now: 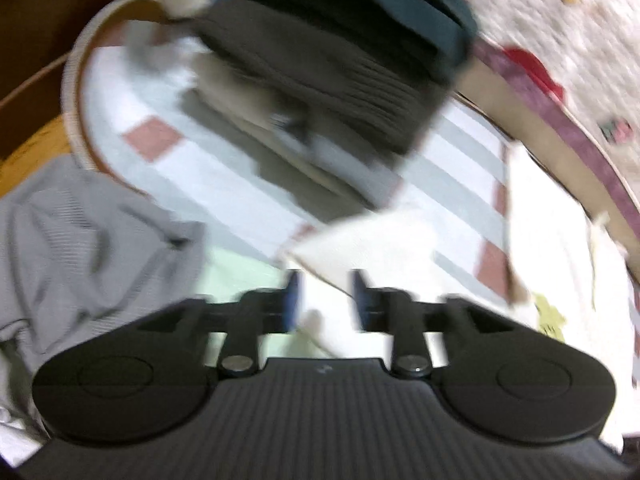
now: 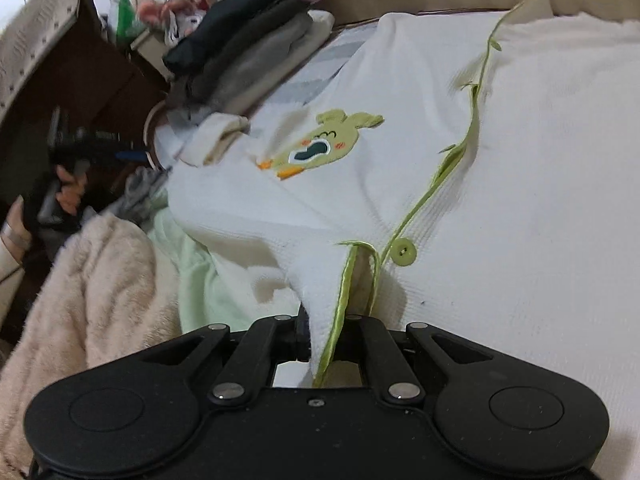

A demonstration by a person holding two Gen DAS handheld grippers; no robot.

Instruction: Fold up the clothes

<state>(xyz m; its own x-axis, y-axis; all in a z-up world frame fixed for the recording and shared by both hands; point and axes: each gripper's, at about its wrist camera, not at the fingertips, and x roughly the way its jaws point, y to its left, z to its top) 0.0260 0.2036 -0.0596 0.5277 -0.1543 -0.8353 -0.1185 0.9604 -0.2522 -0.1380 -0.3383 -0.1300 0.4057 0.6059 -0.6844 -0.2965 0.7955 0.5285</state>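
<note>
We see a folded stack [image 2: 240, 52] done, the white garment [image 2: 500, 160] unfolded (right gripper [image 2: 328, 332] jaws pinching its green-trimmed edge, left gripper [image 1: 324, 300] jaws narrowly apart, empty).

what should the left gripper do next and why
Probably close on the white shirt. The right gripper already pinches its green-trimmed edge, while the left gripper hangs open over the white cloth, gripping nothing. Folding likely needs both ends held.
</note>
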